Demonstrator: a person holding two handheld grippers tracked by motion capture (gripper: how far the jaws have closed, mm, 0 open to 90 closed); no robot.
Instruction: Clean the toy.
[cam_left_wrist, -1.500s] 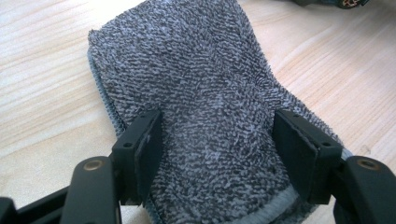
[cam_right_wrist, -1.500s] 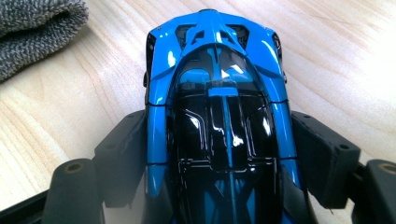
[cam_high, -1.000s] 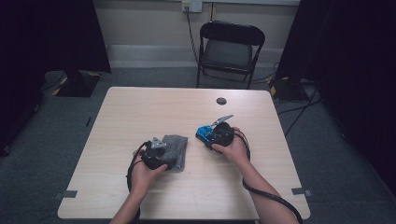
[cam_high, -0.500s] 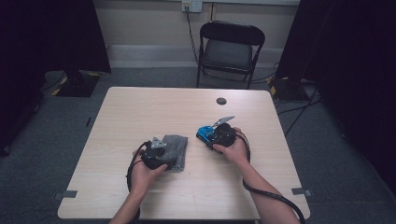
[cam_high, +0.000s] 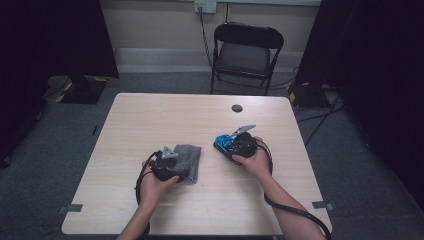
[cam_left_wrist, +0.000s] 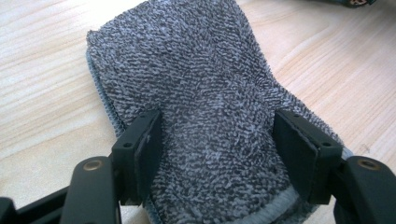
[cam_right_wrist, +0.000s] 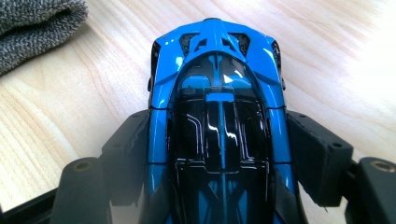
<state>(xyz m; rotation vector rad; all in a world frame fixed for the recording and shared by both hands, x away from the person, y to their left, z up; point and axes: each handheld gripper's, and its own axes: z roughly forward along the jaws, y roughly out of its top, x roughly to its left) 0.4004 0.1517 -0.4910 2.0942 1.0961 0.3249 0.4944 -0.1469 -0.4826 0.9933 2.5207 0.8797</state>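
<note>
A folded grey towel (cam_high: 190, 159) lies on the wooden table (cam_high: 150, 115), left of centre. My left gripper (cam_high: 176, 161) sits on its near end. In the left gripper view the towel (cam_left_wrist: 187, 70) bulges between the two jaws of that gripper (cam_left_wrist: 217, 144), and both pads press into the pile. A blue and black toy car (cam_high: 222, 141) stands right of centre. My right gripper (cam_high: 229, 146) reaches over it from the right. In the right gripper view the car (cam_right_wrist: 215, 56) lies lengthwise between the jaws of this gripper (cam_right_wrist: 219, 149). These have just been closing and touch both its sides.
A small black round disc (cam_high: 237, 108) lies on the far part of the table. A black folding chair (cam_high: 245, 50) stands behind the far edge. The towel's corner (cam_right_wrist: 32, 23) lies a short way from the car.
</note>
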